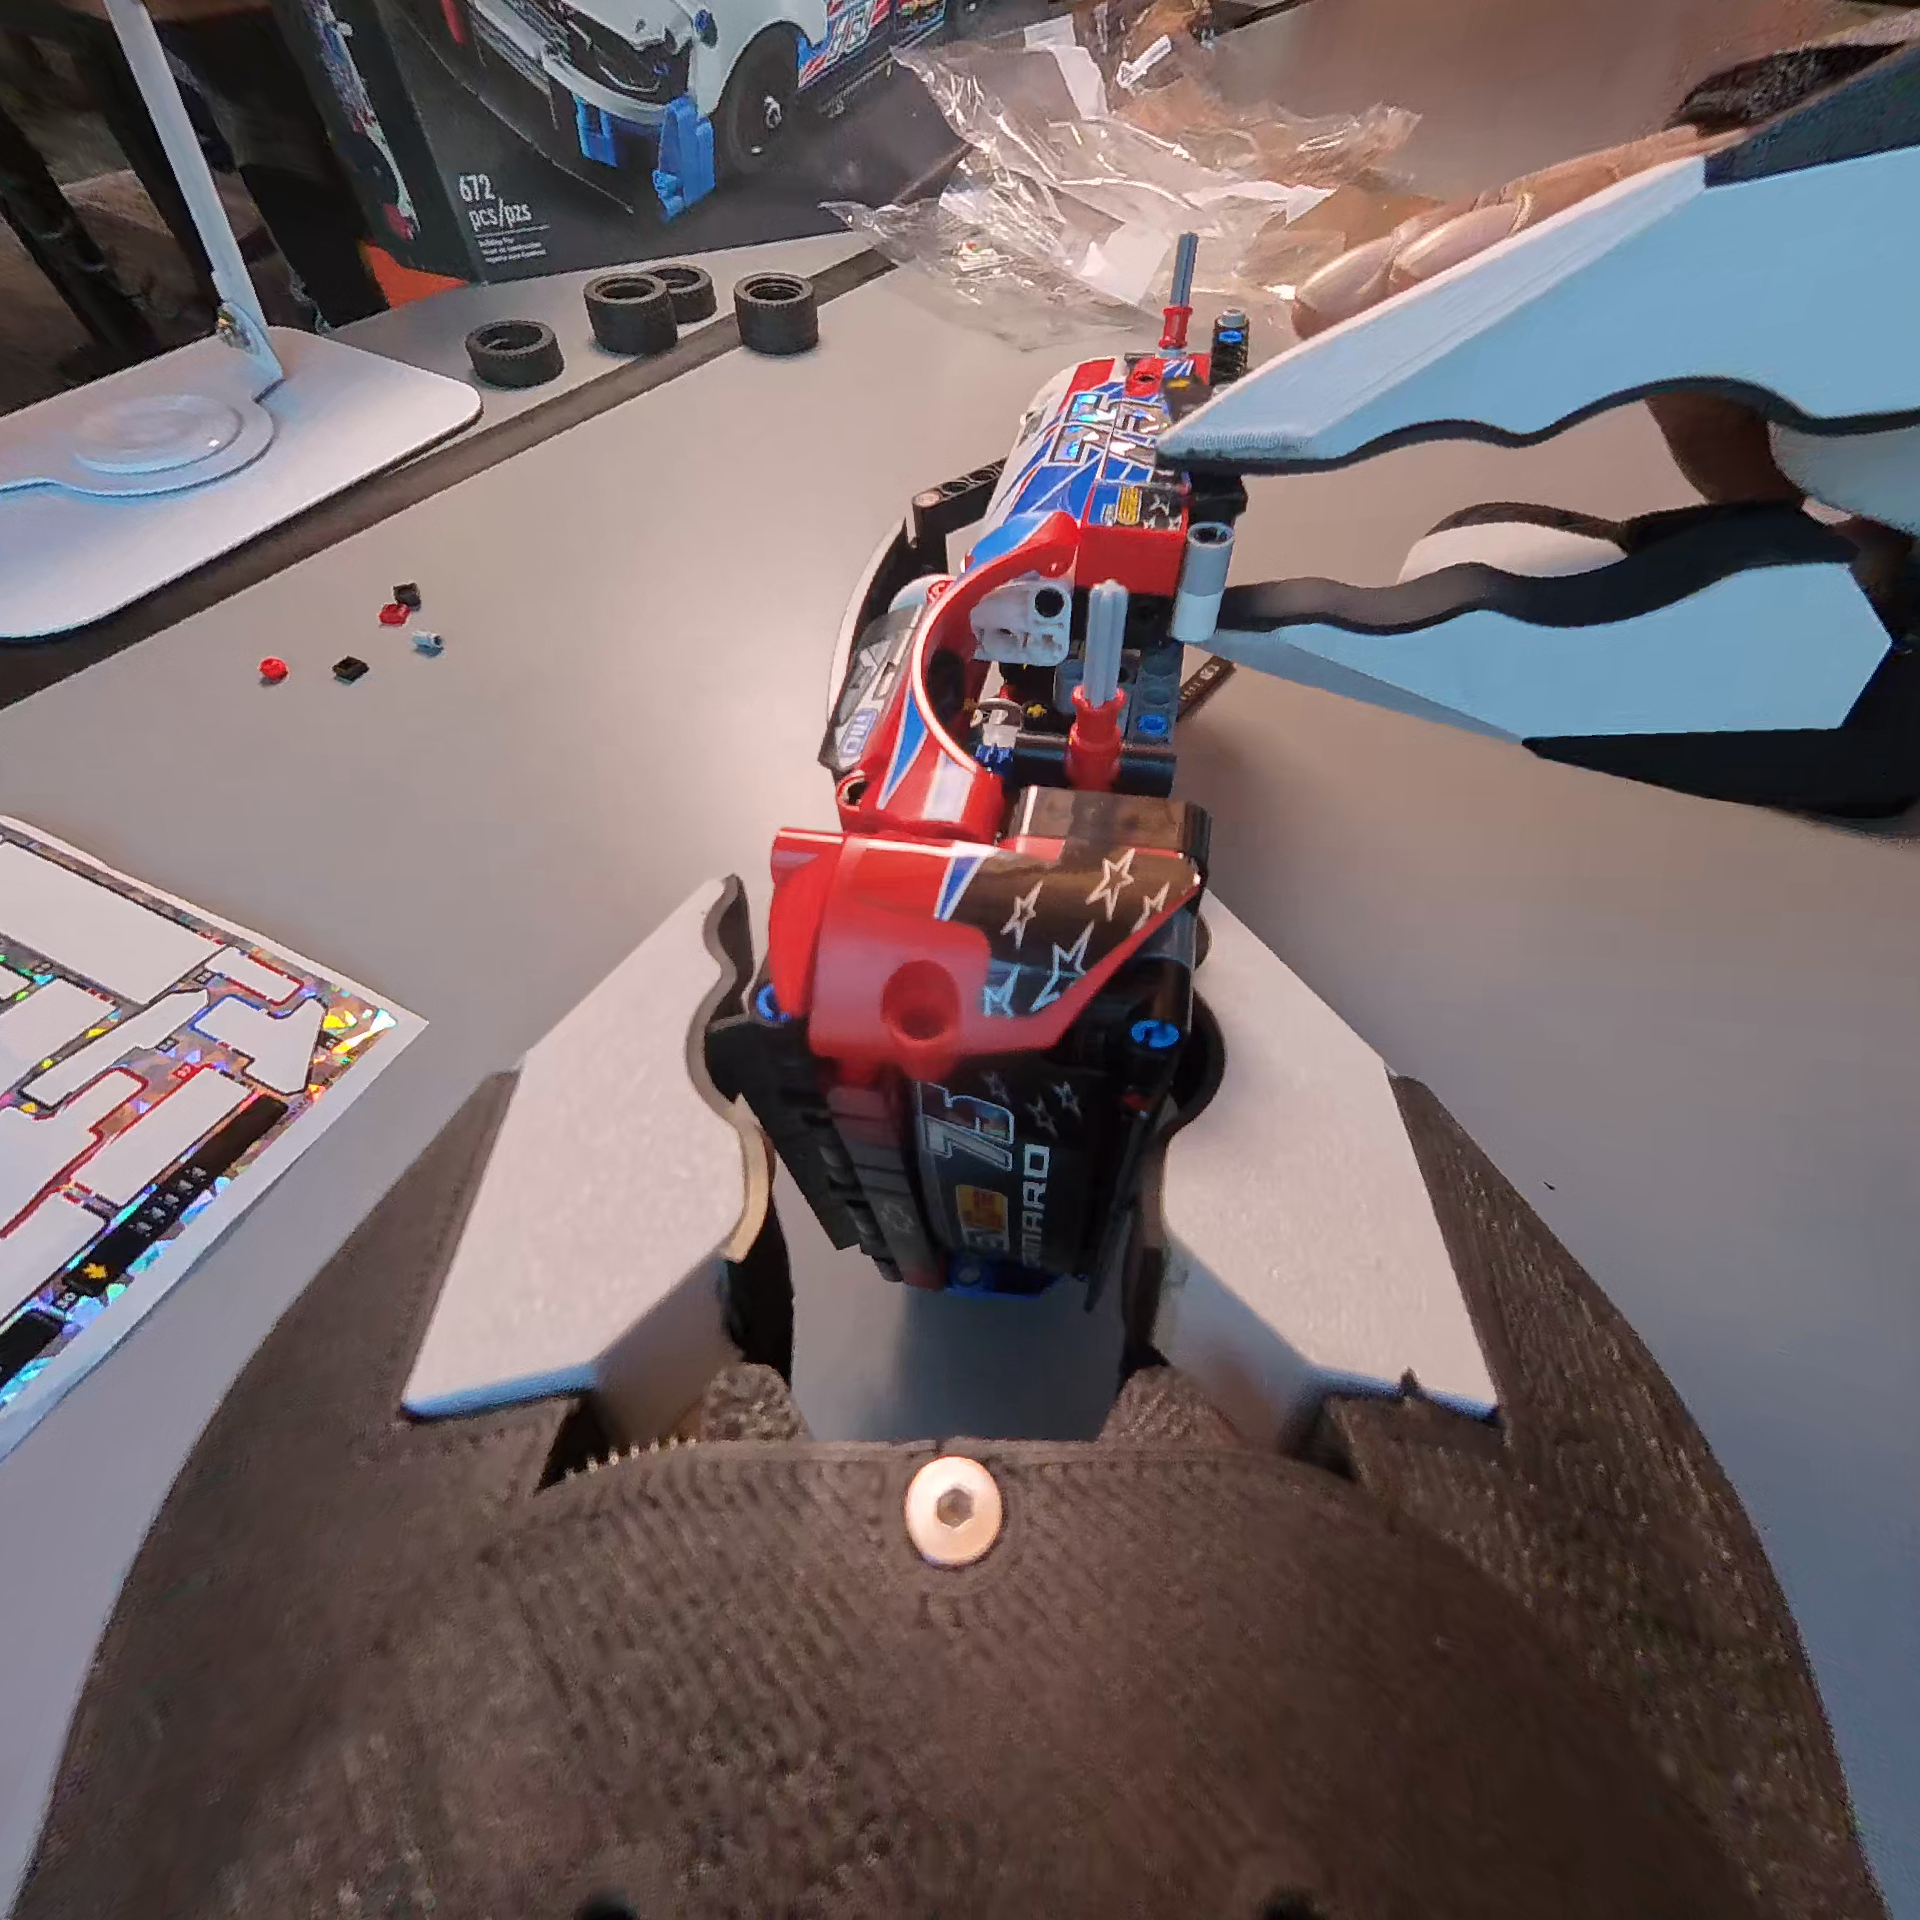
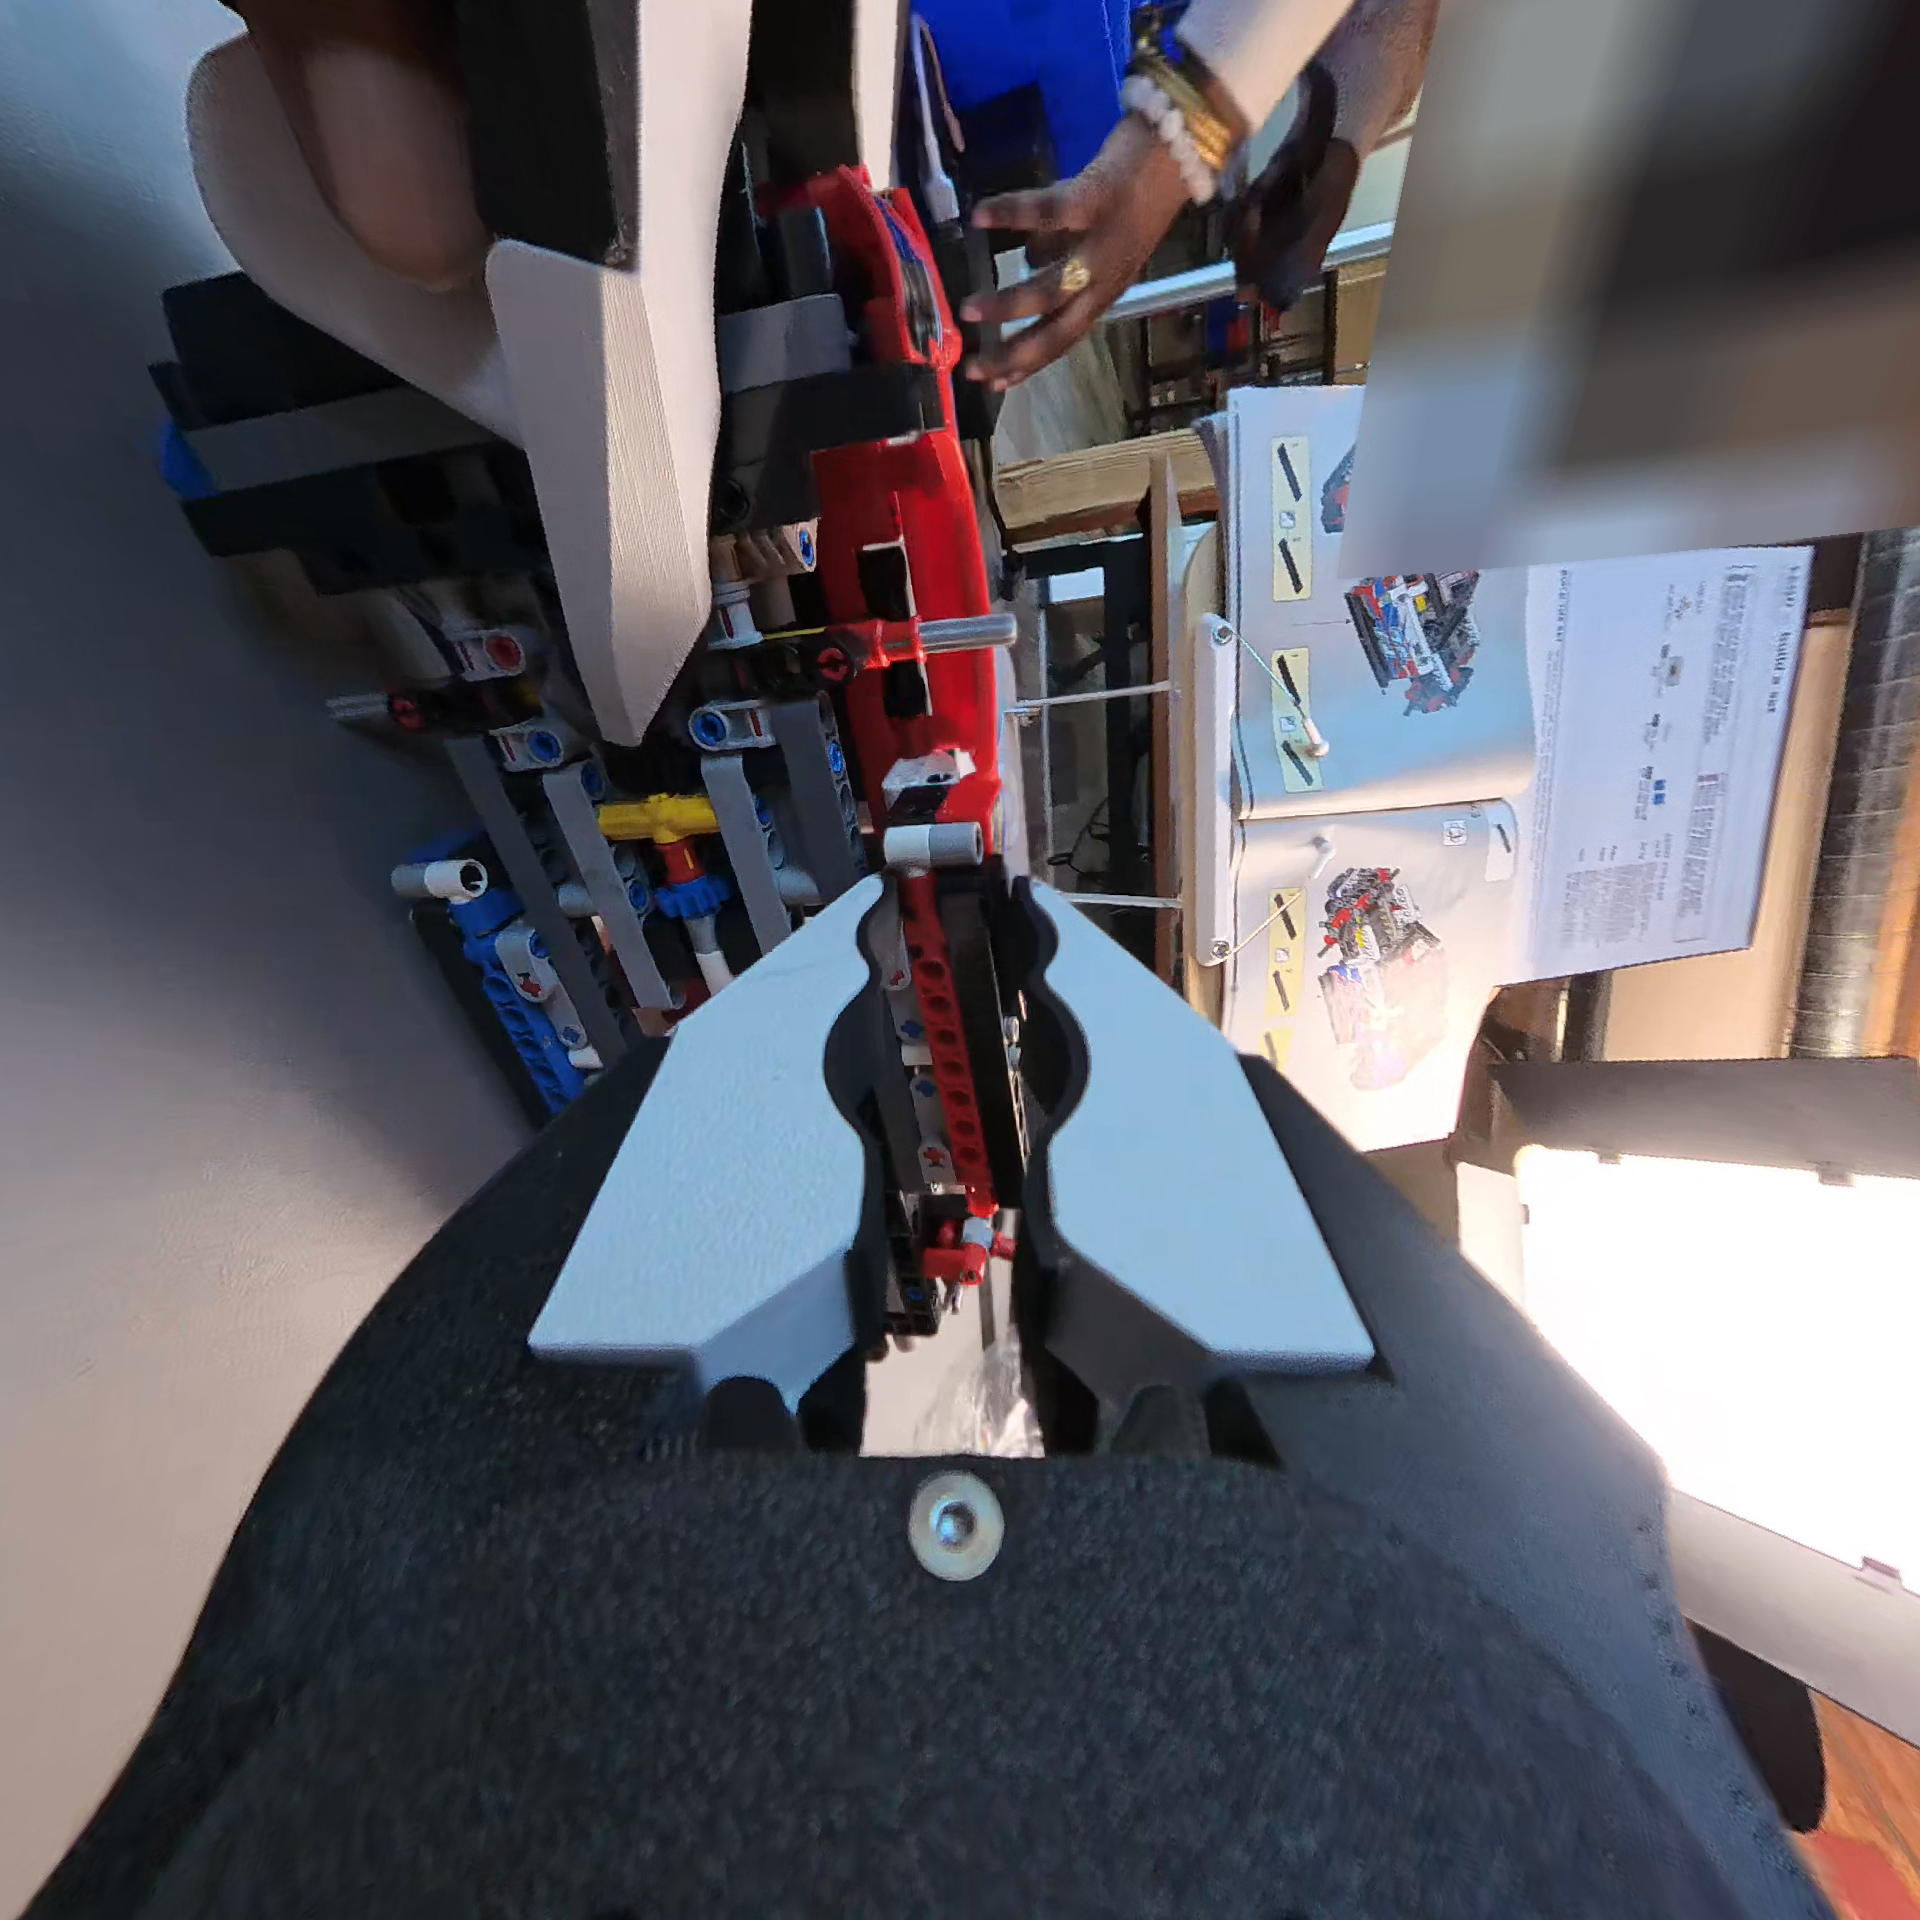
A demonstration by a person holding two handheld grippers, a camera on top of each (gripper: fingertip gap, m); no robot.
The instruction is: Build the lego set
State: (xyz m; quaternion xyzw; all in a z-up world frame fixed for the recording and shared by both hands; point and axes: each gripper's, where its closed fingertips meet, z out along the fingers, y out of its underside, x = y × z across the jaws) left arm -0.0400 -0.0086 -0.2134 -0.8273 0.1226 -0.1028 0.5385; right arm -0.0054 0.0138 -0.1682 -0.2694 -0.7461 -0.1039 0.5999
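A part-built red, blue, black and white lego car (image 1: 1039, 665) is held on its side above the grey table (image 1: 623, 779). My left gripper (image 1: 966, 956) is shut on the car's near end, with its black starred panel between the fingers. My right gripper (image 1: 1205, 540) comes in from the right and is shut on the car's far end. In the right wrist view my right gripper (image 2: 951, 904) clamps a red holed beam (image 2: 951, 1039) of the car's frame, and the left gripper's white finger (image 2: 623, 468) shows at the upper left.
Several black tyres (image 1: 634, 312) and the set's box (image 1: 582, 125) stand at the back. Small loose pieces (image 1: 384, 634) lie at left, with a sticker sheet (image 1: 156, 1122), a white stand base (image 1: 187, 457) and clear bags (image 1: 1091, 177). An instruction booklet (image 2: 1382, 727) and a person's hand (image 2: 1060, 270) show beyond. The gap from one gripper's tips to the other's is roughly 7 cm.
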